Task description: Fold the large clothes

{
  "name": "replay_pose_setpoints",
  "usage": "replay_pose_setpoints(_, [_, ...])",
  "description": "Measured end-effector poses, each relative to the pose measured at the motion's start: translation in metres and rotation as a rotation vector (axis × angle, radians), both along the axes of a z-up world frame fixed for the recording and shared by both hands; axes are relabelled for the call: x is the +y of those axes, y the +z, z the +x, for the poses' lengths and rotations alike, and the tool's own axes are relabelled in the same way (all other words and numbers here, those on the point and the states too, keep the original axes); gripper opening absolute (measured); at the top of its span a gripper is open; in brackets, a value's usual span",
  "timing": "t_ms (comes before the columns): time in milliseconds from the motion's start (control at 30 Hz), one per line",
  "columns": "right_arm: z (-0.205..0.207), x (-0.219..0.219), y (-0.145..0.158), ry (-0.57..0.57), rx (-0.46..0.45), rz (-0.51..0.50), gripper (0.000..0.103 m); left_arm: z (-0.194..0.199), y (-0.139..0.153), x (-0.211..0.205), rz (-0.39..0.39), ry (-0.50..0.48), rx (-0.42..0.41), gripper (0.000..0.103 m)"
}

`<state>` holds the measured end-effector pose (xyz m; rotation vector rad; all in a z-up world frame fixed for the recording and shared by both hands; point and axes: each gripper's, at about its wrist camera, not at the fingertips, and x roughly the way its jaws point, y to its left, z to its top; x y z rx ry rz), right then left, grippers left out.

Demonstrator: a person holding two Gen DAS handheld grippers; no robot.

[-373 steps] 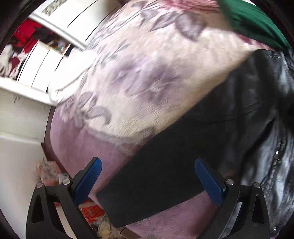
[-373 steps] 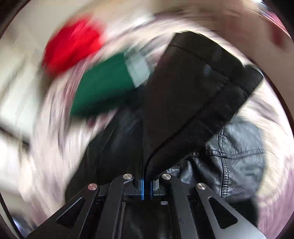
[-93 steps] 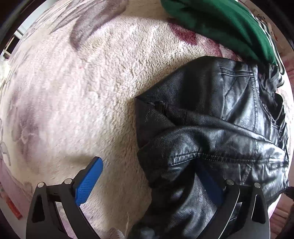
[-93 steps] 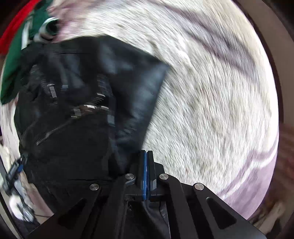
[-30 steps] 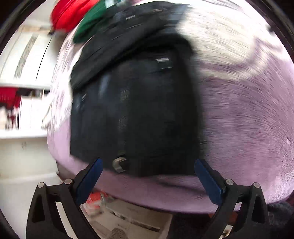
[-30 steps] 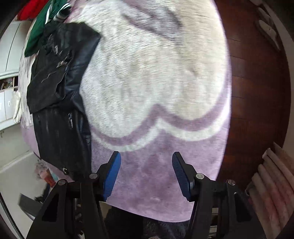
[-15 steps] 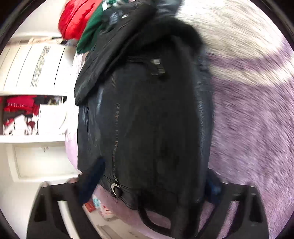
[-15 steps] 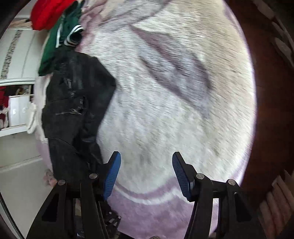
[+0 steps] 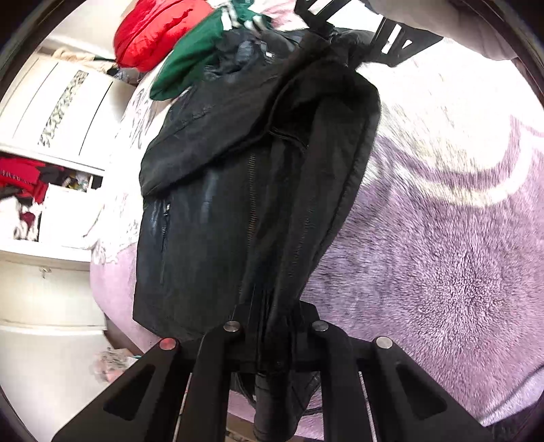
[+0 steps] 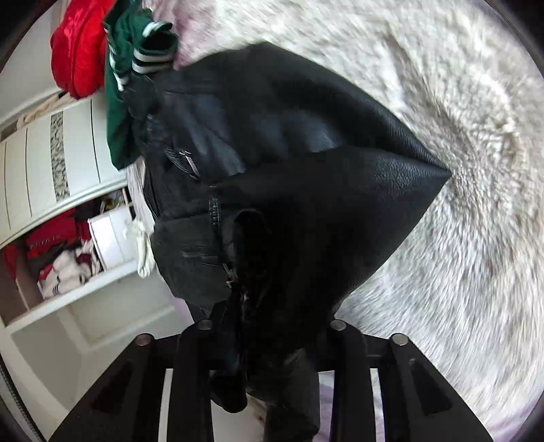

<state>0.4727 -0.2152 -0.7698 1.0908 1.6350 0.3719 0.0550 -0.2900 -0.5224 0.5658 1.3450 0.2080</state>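
Note:
A black leather jacket (image 9: 231, 190) lies on a fluffy lilac-and-cream blanket (image 9: 442, 238). My left gripper (image 9: 273, 326) is shut on the jacket's near edge, which hangs down between the fingers. My right gripper (image 10: 272, 326) is shut on another edge of the same jacket (image 10: 306, 190), lifting a fold of leather. The right gripper also shows at the top of the left wrist view (image 9: 346, 27), at the jacket's far end. The pads of both grippers are hidden by leather.
A green garment (image 9: 190, 61) and a red garment (image 9: 149, 30) lie at the far end of the blanket beyond the jacket. White wardrobe drawers and open shelves with clothes (image 10: 61, 238) stand to the left. The blanket (image 10: 459, 170) stretches to the right.
Both grippers were open half a second ago. Both have now closed on edges of the black jacket, and the right one has moved over to the jacket and lifted a fold.

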Motion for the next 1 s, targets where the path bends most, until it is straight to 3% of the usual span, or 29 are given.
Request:
replay_pose_setpoints(100, [0.007, 0.021, 0.049, 0.024, -0.049, -0.045, 0.023, 0.000, 0.019, 0.016, -0.065, 0.030, -0.019, 0.008])
replay_pose_setpoints(233, [0.028, 0.082, 0.118, 0.111, -0.116, -0.129, 0.023, 0.010, 0.062, 0.069, -0.171, 0.081, -0.062, 0.008])
replay_pose_setpoints(433, [0.076, 0.219, 0.165, 0.259, -0.134, -0.265, 0.023, 0.032, 0.090, 0.181, -0.238, 0.157, -0.107, 0.009])
replay_pose_setpoints(567, [0.104, 0.324, 0.157, 0.382, -0.148, -0.409, 0.022, 0.055, 0.060, 0.263, -0.320, 0.251, -0.063, 0.012])
replay_pose_setpoints(633, [0.117, 0.380, 0.133, 0.472, -0.137, -0.502, 0.023, 0.064, 0.030, 0.310, -0.434, 0.343, -0.014, 0.015])
replay_pose_setpoints(700, [0.128, 0.410, 0.105, 0.520, -0.072, -0.520, 0.032, 0.067, -0.002, 0.354, -0.583, 0.439, 0.055, 0.018])
replay_pose_setpoints(733, [0.131, 0.422, 0.093, 0.522, -0.034, -0.515, 0.037, 0.066, -0.015, 0.372, -0.632, 0.482, 0.089, 0.024])
replay_pose_setpoints(800, [0.135, 0.425, 0.082, 0.495, -0.001, -0.468, 0.056, 0.058, -0.030, 0.404, -0.707, 0.563, 0.119, 0.031])
replay_pose_setpoints(867, [0.136, 0.421, 0.083, 0.466, 0.013, -0.380, 0.068, 0.041, -0.038, 0.434, -0.817, 0.632, 0.128, 0.042])
replay_pose_setpoints(933, [0.135, 0.401, 0.095, 0.431, -0.012, -0.261, 0.069, 0.025, -0.040, 0.454, -0.829, 0.690, 0.133, 0.041])
replay_pose_setpoints(1000, [0.133, 0.372, 0.113, 0.397, -0.049, -0.211, 0.075, 0.009, -0.037, 0.470, -0.872, 0.751, 0.116, 0.039])
